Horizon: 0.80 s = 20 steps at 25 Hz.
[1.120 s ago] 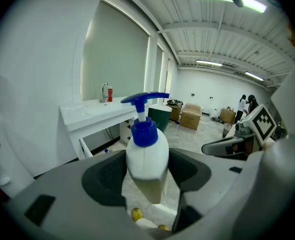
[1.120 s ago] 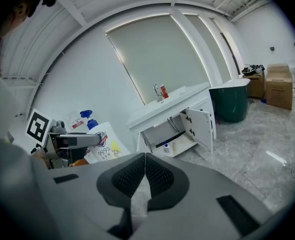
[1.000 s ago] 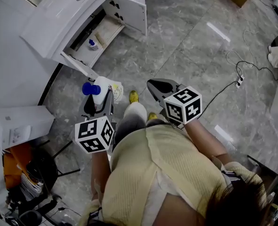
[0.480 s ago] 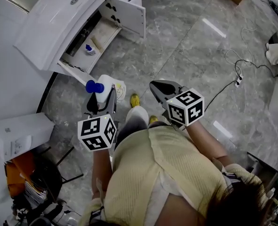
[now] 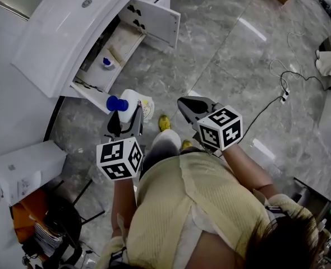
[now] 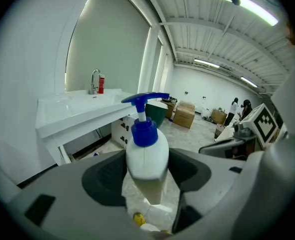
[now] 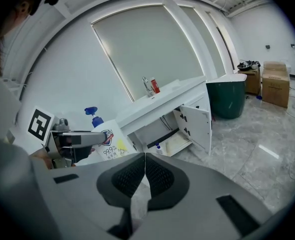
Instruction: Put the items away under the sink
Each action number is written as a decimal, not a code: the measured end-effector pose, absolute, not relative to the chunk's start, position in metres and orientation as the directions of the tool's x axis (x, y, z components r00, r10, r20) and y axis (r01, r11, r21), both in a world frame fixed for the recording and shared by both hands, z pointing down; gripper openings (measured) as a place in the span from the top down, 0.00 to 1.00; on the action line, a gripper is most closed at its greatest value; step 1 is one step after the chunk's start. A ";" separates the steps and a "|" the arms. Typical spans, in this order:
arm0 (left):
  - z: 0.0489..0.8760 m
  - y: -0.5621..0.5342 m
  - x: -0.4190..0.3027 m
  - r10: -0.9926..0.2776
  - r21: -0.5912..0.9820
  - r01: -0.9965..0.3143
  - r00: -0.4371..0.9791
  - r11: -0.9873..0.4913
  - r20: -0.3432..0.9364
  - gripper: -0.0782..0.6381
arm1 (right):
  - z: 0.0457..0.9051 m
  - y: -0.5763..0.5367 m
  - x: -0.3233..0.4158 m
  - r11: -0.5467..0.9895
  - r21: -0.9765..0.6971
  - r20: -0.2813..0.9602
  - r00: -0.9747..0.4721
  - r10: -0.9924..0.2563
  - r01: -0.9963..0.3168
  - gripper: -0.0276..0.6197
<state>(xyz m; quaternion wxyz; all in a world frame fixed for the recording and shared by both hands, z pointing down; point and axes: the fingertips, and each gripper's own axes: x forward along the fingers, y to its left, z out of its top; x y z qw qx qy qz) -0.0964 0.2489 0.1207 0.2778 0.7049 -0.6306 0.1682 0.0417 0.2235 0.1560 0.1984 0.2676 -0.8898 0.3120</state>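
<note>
Left gripper view: left gripper (image 6: 147, 173) jaws clamped on smooth white pump bottle (image 6: 146, 154), blue head.
Beyond jaws: white sink cabinet (image 6: 77, 115), door open.
Right gripper (image 7: 144, 171): jaws pressed together, nothing between.

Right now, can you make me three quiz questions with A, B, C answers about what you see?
1. Where is the small blue-capped bottle?
A. on the sink top
B. in the open cabinet
C. on the floor by the cable

2. What colour is the pump on the white bottle in the left gripper?
A. blue
B. red
C. green

3. How is the right gripper?
A. wide open
B. holding a bottle
C. shut and empty

Answers: 1 B, it stands on the cabinet's bottom shelf; 2 A, the pump head is plainly blue; 3 C, its jaws touch with nothing between them.
</note>
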 end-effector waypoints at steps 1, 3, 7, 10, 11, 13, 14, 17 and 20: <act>0.123 0.244 -0.100 -0.792 0.183 -0.981 0.156 -0.056 0.591 0.49 | 0.157 0.219 0.037 0.659 -0.449 0.524 -0.775 -0.353 -0.604 0.92; 0.127 0.233 -0.109 -0.785 0.191 -0.979 0.171 -0.069 0.596 0.49 | 0.159 0.210 0.027 0.652 -0.446 0.535 -0.766 -0.355 -0.613 0.92; 0.133 0.217 -0.127 -0.776 0.211 -0.974 0.193 -0.079 0.600 0.49 | 0.162 0.199 0.008 0.642 -0.438 0.555 -0.751 -0.357 -0.629 0.92; 0.138 0.206 -0.140 -0.772 0.235 -0.968 0.213 -0.085 0.599 0.49 | 0.164 0.192 -0.003 0.640 -0.431 0.564 -0.743 -0.360 -0.637 0.92; 0.139 0.203 -0.143 -0.770 0.239 -0.967 0.221 -0.091 0.599 0.49 | 0.164 0.189 -0.006 0.639 -0.428 0.565 -0.741 -0.363 -0.639 0.92; 0.142 0.197 -0.146 -0.766 0.237 -0.965 0.234 -0.109 0.598 0.49 | 0.164 0.183 -0.011 0.639 -0.421 0.565 -0.737 -0.371 -0.644 0.92; 0.143 0.194 -0.147 -0.765 0.233 -0.965 0.238 -0.118 0.598 0.49 | 0.165 0.181 -0.012 0.639 -0.416 0.566 -0.735 -0.374 -0.647 0.92; 0.150 0.189 -0.149 -0.755 0.228 -0.965 0.247 -0.132 0.608 0.49 | 0.170 0.176 -0.016 0.636 -0.415 0.574 -0.730 -0.371 -0.650 0.92; 0.159 0.185 -0.147 -0.740 0.239 -0.963 0.254 -0.129 0.623 0.49 | 0.177 0.169 -0.019 0.635 -0.423 0.585 -0.730 -0.355 -0.647 0.92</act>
